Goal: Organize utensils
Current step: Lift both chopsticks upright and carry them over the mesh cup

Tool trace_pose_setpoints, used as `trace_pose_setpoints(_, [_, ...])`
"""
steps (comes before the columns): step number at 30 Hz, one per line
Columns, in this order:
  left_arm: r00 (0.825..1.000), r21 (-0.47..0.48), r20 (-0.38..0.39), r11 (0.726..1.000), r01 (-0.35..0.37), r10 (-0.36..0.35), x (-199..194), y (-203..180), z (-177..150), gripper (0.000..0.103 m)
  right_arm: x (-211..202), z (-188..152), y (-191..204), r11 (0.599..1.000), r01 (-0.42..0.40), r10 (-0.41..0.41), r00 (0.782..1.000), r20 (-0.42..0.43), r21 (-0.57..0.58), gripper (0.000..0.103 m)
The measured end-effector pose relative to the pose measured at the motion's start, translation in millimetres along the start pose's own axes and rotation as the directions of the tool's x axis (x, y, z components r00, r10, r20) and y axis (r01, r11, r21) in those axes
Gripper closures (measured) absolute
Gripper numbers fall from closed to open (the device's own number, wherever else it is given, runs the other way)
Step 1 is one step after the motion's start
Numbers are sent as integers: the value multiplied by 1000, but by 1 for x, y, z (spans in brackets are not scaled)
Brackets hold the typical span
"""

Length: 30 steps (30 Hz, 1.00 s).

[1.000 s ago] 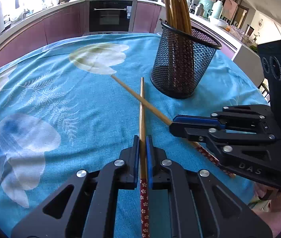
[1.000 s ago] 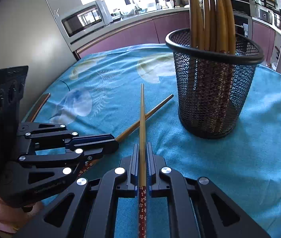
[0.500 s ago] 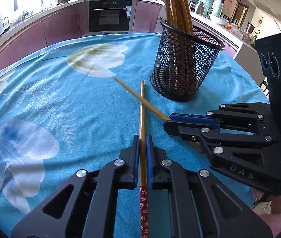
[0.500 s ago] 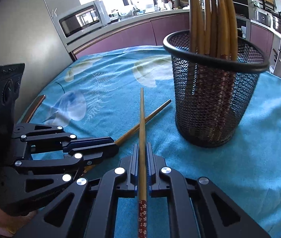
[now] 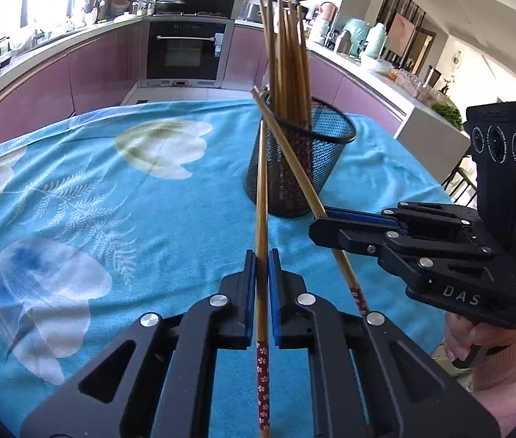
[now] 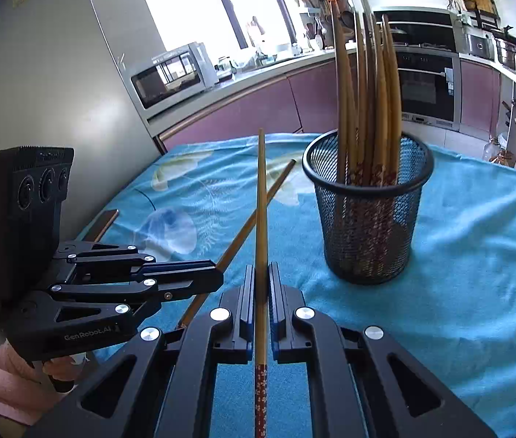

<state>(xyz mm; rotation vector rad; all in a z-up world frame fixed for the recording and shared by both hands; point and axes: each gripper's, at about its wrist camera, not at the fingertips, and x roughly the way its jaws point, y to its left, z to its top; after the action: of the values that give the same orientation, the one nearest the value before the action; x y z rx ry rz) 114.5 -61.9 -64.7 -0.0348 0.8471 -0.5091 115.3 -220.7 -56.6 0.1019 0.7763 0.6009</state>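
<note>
Above the blue flowered tablecloth (image 5: 148,219), both chopsticks are lifted clear of the cloth. Left gripper (image 5: 262,284) is clamped on one chopstick (image 5: 261,197); right gripper (image 6: 261,299) is clamped on the other chopstick (image 6: 260,197). Shafts cross in front of the black mesh holder (image 6: 367,226). Holder stands on the cloth toward its far edge, filled with upright chopsticks.

Two bamboo chopsticks (image 5: 262,226) (image 6: 261,219) (red floral handle ends) cross in mid-air above the blue cloth, just beside a black mesh holder (image 5: 321,168) packed with upright matching chopsticks (image 6: 367,102).
</note>
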Motion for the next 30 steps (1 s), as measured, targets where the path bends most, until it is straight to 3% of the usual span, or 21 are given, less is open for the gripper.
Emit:
trace_pose_setpoints(14, [993, 3, 94, 997, 78, -78, -41, -13, 17, 95, -39, 15, -11, 999, -2, -2, 993, 118, 33, 97])
trace_pose_setpoints(30, [980, 15, 176, 996, 90, -91, -62, -21, 47, 95, -73, 41, -24, 999, 29, -31, 974, 223, 15, 97])
